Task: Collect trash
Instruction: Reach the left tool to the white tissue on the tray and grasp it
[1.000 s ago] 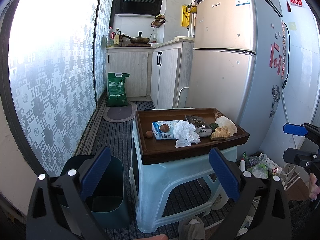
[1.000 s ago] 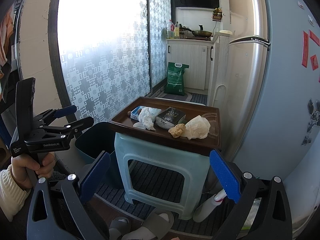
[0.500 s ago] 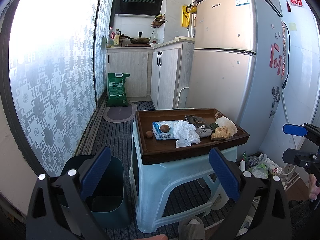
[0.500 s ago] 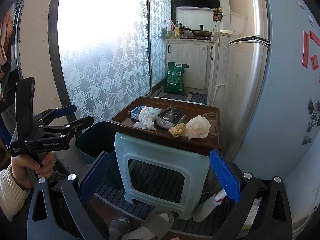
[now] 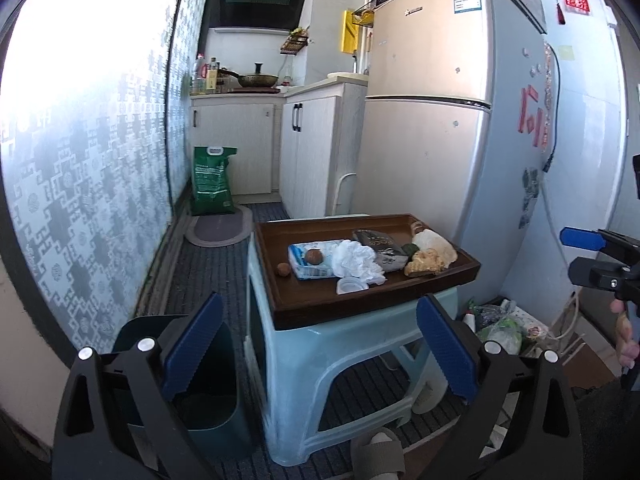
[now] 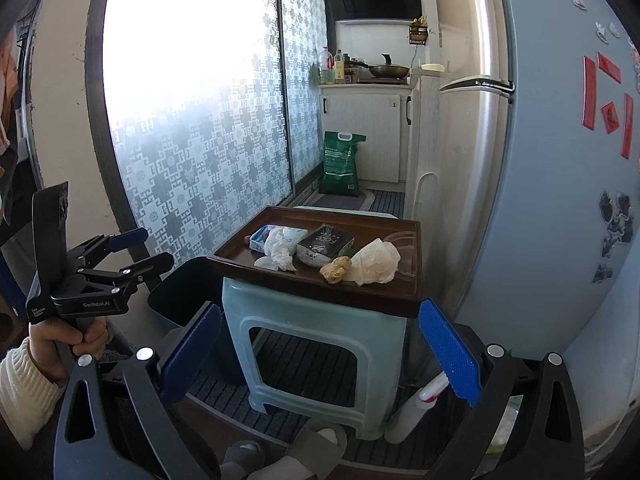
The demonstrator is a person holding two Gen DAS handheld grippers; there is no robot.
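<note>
Left wrist view: the left gripper (image 5: 316,354) hangs low in front of a pale stool (image 5: 340,364), its jaws spread wide with nothing between them. On the stool sits a brown tray (image 5: 320,304) that carries the trash. From left to right on the tray lie a small brown nut (image 5: 283,269), a blue-and-white packet (image 5: 310,268) with a second brown ball (image 5: 313,257) on top, a crumpled white tissue (image 5: 354,260), a white lid (image 5: 351,285) just in front of the tissue, a dark pouch (image 5: 380,246), a yellowish lump (image 5: 424,263) and a pale wrapper (image 5: 434,243) behind the lump. A dark green bin (image 5: 212,396) stands on the floor just left of the stool, partly hidden behind the left blue pad. The right gripper (image 5: 588,256) shows at the right edge, with fingers (image 5: 624,332) of a hand on its handle.

In the right wrist view the right gripper (image 6: 316,354) also stands wide open and empty, near the front of the stool (image 6: 316,336). The tray (image 6: 320,292) is seen from its right corner; the tissue (image 6: 280,248), pouch (image 6: 325,244), lump (image 6: 335,270) and wrapper (image 6: 376,262) lie on it. The bin (image 6: 182,292) touches or nearly touches the tray's left corner. The left gripper (image 6: 138,250) is at the left, held by a hand (image 6: 66,340) in a white knitted sleeve (image 6: 22,396), its jaws apart. A fridge (image 6: 540,160) rises just right of the stool, and a green sack (image 6: 341,164) stands on the floor farther back.
</note>
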